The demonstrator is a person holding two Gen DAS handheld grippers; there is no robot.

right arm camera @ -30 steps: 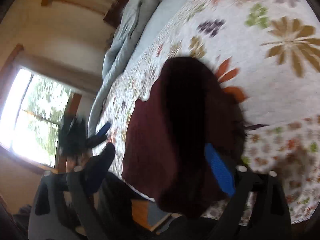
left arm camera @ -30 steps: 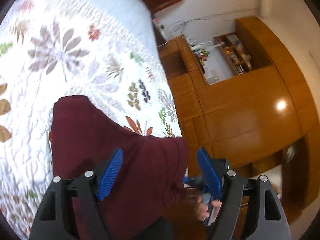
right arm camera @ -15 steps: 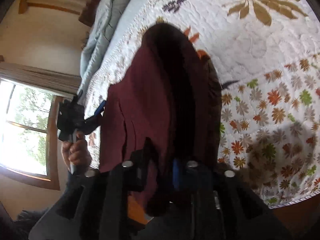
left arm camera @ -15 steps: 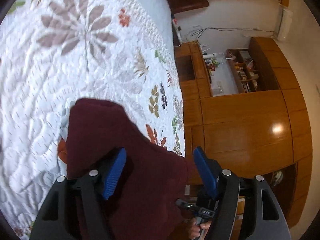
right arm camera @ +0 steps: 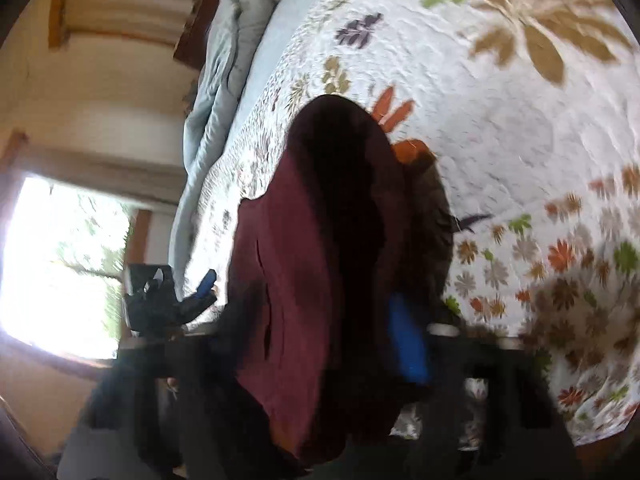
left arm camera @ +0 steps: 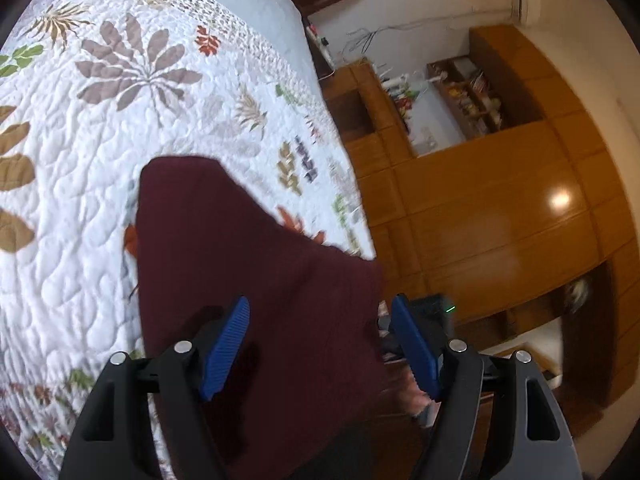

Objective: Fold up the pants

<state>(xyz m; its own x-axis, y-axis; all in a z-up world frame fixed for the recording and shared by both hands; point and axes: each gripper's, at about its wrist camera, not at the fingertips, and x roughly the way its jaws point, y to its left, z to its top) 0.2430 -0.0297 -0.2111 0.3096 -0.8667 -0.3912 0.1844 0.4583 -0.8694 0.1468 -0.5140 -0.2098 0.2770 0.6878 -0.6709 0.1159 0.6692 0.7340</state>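
Two grippers work the maroon pants [left arm camera: 248, 264]: our left gripper [left arm camera: 320, 344] gapes wide; the right gripper [right arm camera: 352, 344] pinches cloth, we judge. If that pinch slips, the fold could slide off the quilt [left arm camera: 100, 128].

1. The left gripper [left arm camera: 320, 344] sits lower and nearer the quilt [left arm camera: 80, 220] than a second ago. Its jaws have just been opening slightly. Cloth lies between the pads, which do not press on it.
2. The pants [left arm camera: 248, 264] reach farther across the quilt. The far folded edge lies flatter than before.
3. The right gripper [right arm camera: 340, 332] has narrowed from a wide gape, its jaws just closing with pants cloth between them. Only the right blue pad [right arm camera: 408, 340] now shows. The cloth hides the left one, so the grip cannot be confirmed.
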